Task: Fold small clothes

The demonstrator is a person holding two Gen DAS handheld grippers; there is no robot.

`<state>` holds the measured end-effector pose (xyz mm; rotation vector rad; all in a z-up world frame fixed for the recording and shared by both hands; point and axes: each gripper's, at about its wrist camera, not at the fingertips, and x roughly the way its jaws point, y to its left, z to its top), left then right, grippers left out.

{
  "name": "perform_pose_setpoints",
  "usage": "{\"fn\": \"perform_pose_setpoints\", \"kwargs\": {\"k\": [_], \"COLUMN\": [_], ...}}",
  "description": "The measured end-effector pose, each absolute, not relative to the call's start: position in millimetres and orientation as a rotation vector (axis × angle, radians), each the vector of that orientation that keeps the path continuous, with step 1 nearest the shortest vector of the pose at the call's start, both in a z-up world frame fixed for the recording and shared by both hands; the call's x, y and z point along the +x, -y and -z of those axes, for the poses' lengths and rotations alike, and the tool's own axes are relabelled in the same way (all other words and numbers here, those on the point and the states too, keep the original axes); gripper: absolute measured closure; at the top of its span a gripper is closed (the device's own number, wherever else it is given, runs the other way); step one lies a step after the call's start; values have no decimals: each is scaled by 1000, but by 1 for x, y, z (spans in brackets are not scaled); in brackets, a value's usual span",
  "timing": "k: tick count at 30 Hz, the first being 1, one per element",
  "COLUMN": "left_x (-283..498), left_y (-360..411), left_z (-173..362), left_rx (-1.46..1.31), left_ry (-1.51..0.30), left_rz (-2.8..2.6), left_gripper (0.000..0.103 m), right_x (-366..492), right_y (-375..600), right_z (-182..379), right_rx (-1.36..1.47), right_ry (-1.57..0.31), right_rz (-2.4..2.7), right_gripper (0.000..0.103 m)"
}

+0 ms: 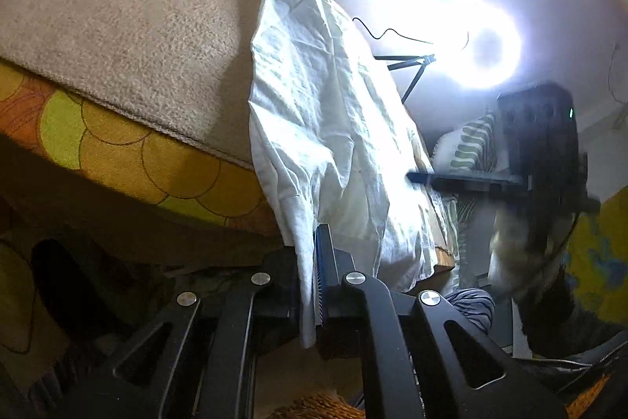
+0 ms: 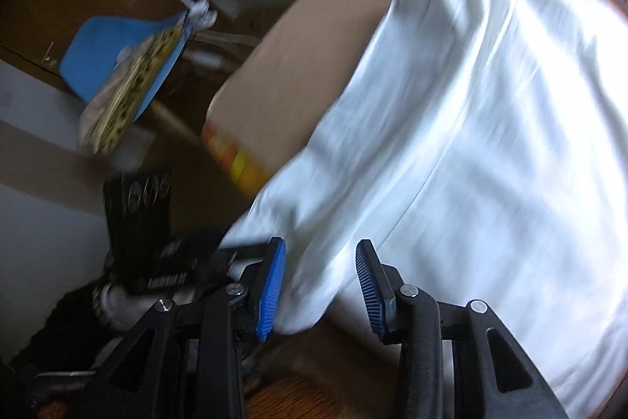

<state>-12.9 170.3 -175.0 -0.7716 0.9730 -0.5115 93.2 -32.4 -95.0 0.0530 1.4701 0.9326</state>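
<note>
A white thin garment point(image 1: 329, 128) hangs off the edge of a bed covered by a beige blanket point(image 1: 129, 26). My left gripper point(image 1: 314, 285) is shut on the garment's lower corner; the cloth runs down between its blue pads. In the right wrist view the same white garment point(image 2: 471, 128) fills the right half, blurred by motion. My right gripper point(image 2: 320, 285) is open, its blue pads point(image 2: 271, 285) standing apart around a hanging corner of the cloth. The right gripper also shows in the left wrist view point(image 1: 541, 160) as a dark blurred shape beside the garment.
A yellow and orange patterned sheet point(image 1: 117, 152) lies under the blanket. A bright ring lamp point(image 1: 486, 46) on a stand glares at the right. A blue chair point(image 2: 117, 65) with patterned cloth stands at the left. Striped fabric point(image 1: 471, 144) lies behind the garment.
</note>
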Motion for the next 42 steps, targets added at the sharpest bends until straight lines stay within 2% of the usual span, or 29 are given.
{"fn": "perform_pose_setpoints", "kwargs": {"k": [5,10,11,13,15,16,19,20,22,26,29,33,35,42], "left_x": [-12,-14,-11,-12,-12,-11,-8,-7,-4,0,3,3,2,3], "left_y": [-163,-169,-168,-171,-175,-175,-174,-173,-169,-163,-158,-145,-136,-116], "left_z": [171,171,172,176,180,181,185,185,184,182,174,157,150,143], "left_rx": [-744,-742,-743,-762,-790,-792,-805,-803,-791,-773,-741,-643,-585,-483], "left_ry": [-960,-952,-958,-972,-974,-975,-975,-974,-976,-959,-925,-874,-854,-845], "left_rz": [512,505,491,466,452,437,441,446,457,480,488,524,544,594], "left_gripper": [98,98,98,93,81,80,80,80,80,83,94,95,95,95], "right_x": [80,80,82,88,89,88,79,77,77,91,115,171,203,288], "right_y": [27,33,38,54,61,62,60,58,58,54,51,43,35,-35], "right_z": [129,151,151,151,157,162,173,170,159,119,90,59,57,86], "right_rx": [67,293,397,630,636,607,432,362,286,182,133,64,37,39], "right_ry": [-1544,-1587,-1581,-1539,-1539,-1562,-1641,-1642,-1621,-1525,-1456,-1372,-1356,-1410], "right_rz": [-911,-995,-1032,-1099,-1073,-1052,-980,-976,-978,-991,-975,-924,-886,-760], "right_gripper": [65,96,97,97,97,97,88,79,73,68,63,58,51,51]}}
